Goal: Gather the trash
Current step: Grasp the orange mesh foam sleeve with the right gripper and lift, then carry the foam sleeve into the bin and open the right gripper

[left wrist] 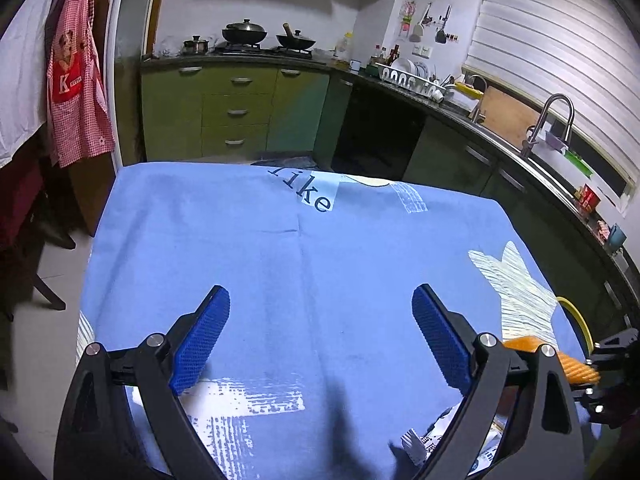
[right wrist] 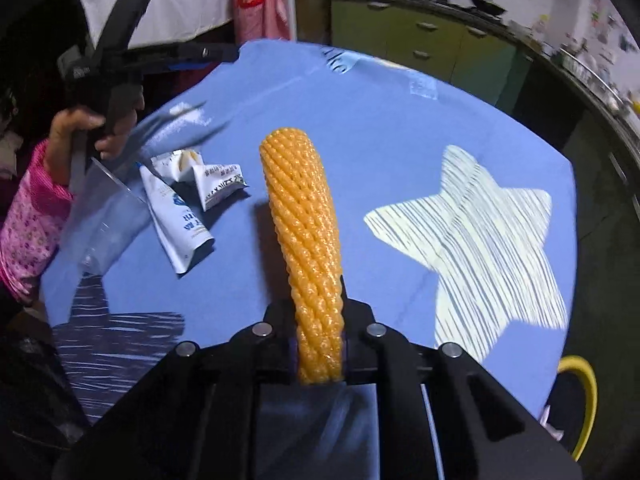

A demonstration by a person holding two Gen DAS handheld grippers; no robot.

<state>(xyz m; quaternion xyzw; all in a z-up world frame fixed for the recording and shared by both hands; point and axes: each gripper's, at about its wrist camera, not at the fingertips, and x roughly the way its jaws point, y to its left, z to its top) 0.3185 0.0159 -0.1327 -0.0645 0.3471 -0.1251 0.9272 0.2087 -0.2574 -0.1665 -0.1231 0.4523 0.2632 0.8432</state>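
Here the right gripper (right wrist: 320, 344) squeezes a bumpy orange foam net sleeve (right wrist: 304, 232), long like corn. The left gripper (left wrist: 320, 336) stands wide, holding nothing.

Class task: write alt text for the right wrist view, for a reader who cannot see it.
The right gripper is shut on an orange foam net sleeve that sticks forward over a blue tablecloth with a white star print. To the left lie crumpled white wrappers, beside a hand holding the left gripper.
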